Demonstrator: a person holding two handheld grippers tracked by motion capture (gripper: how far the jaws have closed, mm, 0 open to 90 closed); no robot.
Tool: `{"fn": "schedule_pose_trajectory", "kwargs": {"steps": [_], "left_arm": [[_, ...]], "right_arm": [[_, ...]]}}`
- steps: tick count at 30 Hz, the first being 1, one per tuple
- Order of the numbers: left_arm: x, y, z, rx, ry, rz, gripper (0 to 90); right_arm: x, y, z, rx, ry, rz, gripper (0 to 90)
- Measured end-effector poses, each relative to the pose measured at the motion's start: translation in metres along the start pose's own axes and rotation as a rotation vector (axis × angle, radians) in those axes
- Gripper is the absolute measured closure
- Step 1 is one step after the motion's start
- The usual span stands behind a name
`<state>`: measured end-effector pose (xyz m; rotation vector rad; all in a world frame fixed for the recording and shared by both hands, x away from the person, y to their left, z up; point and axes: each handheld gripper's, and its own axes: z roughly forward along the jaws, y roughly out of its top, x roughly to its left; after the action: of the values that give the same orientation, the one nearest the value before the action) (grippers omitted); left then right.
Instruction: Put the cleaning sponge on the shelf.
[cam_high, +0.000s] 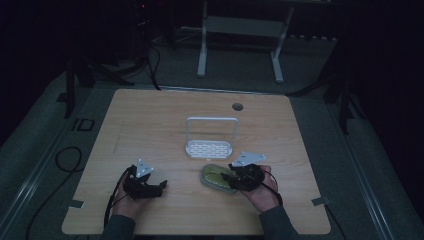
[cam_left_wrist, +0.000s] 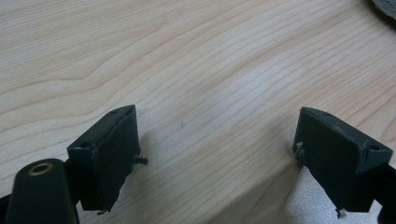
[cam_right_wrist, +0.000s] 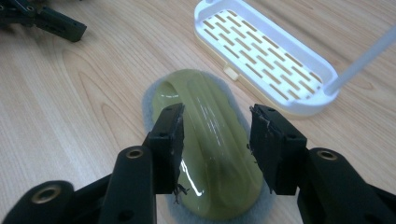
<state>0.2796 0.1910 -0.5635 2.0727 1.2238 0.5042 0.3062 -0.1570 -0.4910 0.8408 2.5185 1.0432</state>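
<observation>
Fingers first: my right gripper (cam_right_wrist: 215, 140) has its two black jaws part open, one on each side of the raised handle of the olive-green scrub brush (cam_right_wrist: 212, 144). Gaps show on both sides in the right gripper view, so nothing is clamped. My left gripper (cam_left_wrist: 217, 161) is spread wide over bare wood with nothing between the jaws.

Counts: two grippers, two hands, one brush, one white rack, one table.

In the high view the brush (cam_high: 216, 176) lies flat on the wooden table (cam_high: 150, 120), near-centre, slightly right. It has a glossy green top and a grey felt-like pad showing round its edge. My right hand (cam_high: 261, 192) holds the right gripper (cam_high: 239, 176) at the brush's right end, with a grey three-cornered plate on top.

The white rack (cam_high: 210, 142) stands just beyond the brush, on its far side, near the table's middle. It is a slotted oval tray with a tall upright loop handle. In the right gripper view the tray (cam_right_wrist: 261, 44) has a cream underlayer at its rim, and nothing lies in it. Brush and rack are close; I cannot tell if they touch.

My left hand (cam_high: 126, 205) and left gripper (cam_high: 150, 186) sit near-left on the table, well apart from the brush, pointing right. A cable trails off toward the near edge.

One round grommet hole (cam_high: 237, 106) sits at the far side of the tabletop.
</observation>
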Motion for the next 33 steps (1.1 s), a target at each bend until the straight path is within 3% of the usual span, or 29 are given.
{"fn": "schedule_pose_trajectory", "kwargs": {"steps": [15,18,26,33], "left_arm": [[0.000,0.000,0.000,-0.001,0.000,-0.001,14.6],[0.000,0.000,0.000,-0.001,-0.001,0.000,14.6],[0.000,0.000,0.000,-0.001,-0.002,0.001,14.6],[0.000,0.000,0.000,-0.001,-0.002,0.001,14.6]], "right_arm": [[0.000,0.015,0.020,0.079,0.039,-0.040,56.1],[0.000,0.018,0.025,0.114,0.045,-0.071,58.8],[-0.002,0.019,0.029,0.157,0.057,-0.090,61.6],[-0.005,0.020,0.027,0.183,0.069,-0.097,70.0]]}}
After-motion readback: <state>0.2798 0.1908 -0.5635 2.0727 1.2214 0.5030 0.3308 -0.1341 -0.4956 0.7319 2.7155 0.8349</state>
